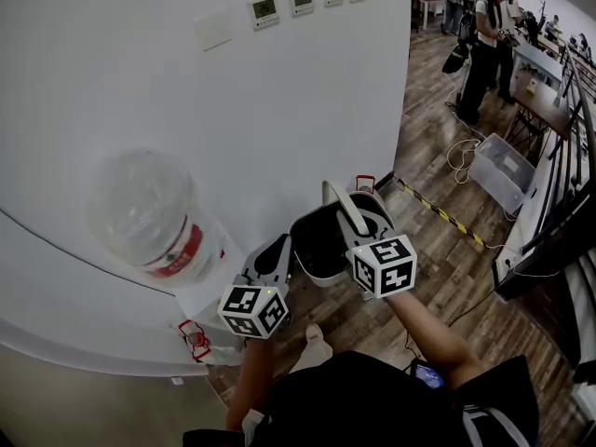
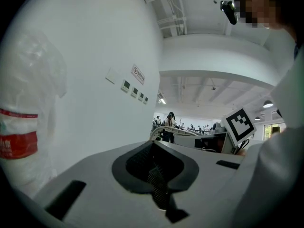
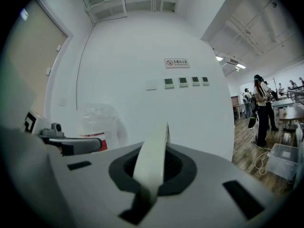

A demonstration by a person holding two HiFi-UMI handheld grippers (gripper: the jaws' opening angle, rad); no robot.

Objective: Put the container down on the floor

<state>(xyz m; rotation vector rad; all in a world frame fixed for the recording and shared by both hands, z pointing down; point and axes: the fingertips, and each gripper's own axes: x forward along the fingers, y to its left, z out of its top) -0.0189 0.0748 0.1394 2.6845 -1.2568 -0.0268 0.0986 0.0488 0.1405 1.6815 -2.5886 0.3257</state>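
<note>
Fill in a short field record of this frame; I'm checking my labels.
container: grey bin, dark inside, hanging from its handle, seemingly off the floor
handle: white strip, upright
right gripper: shut on handle
left gripper: shut, nothing seen between the jaws; beside the container's left edge
nearby: jug with red label, against the white wall
task state: container not yet set down
</note>
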